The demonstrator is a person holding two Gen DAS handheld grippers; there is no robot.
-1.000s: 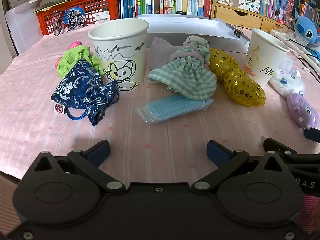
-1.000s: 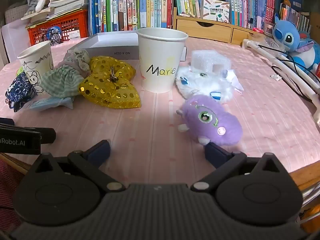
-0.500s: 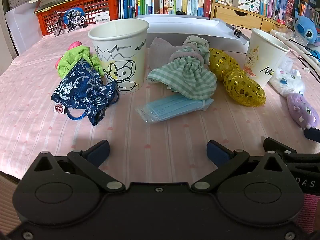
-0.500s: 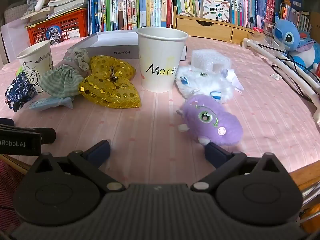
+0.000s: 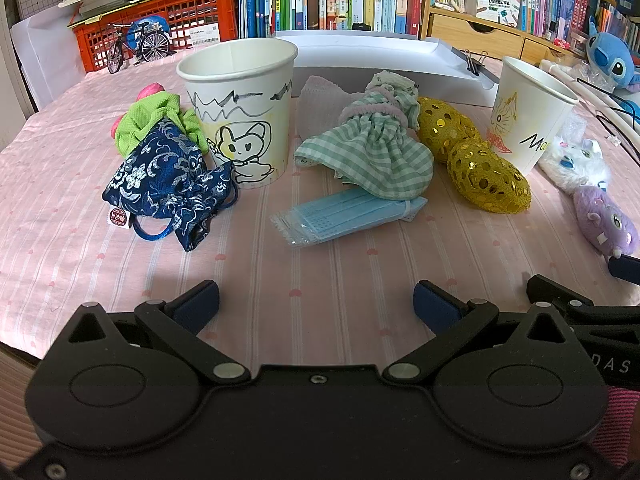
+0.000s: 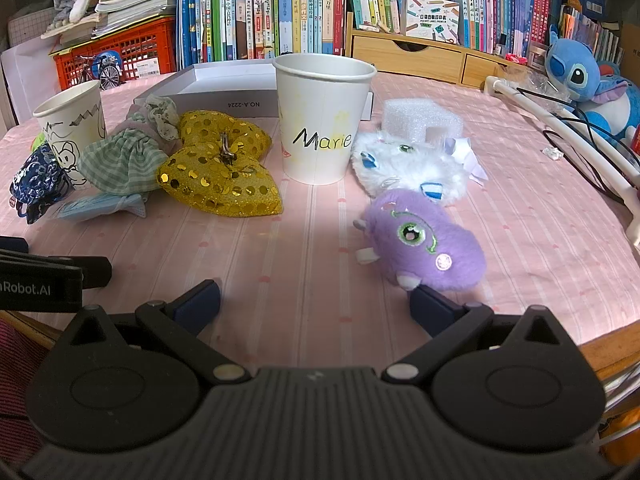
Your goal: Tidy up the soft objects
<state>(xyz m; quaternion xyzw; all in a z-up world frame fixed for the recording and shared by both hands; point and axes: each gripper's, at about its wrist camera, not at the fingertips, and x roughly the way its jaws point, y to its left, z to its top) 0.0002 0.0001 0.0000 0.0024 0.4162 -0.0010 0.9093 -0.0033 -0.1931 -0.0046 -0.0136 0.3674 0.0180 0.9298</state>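
Soft things lie on a pink tablecloth (image 5: 320, 272). A paper cup with a drawn animal (image 5: 240, 108) stands beside a navy floral pouch (image 5: 164, 176) and a green scrunchie (image 5: 152, 124). A green checked pouch (image 5: 372, 152), a packet of blue masks (image 5: 344, 216) and a gold sequin bow (image 6: 220, 172) lie in the middle. The "Marie" cup (image 6: 320, 120) stands left of a white plush (image 6: 412, 168) and a purple plush (image 6: 424, 240). My left gripper (image 5: 316, 304) is open near the front edge. My right gripper (image 6: 316, 300) is open, its right finger just short of the purple plush.
A white flat box (image 5: 380, 52), a white foam block (image 6: 420, 114), a red crate (image 5: 160, 32) with a toy bicycle (image 5: 136, 46), books (image 6: 260, 8) and wooden drawers (image 6: 420, 56) line the back. A blue plush (image 6: 580, 76) and a white tube with cables (image 6: 580, 140) lie at the right.
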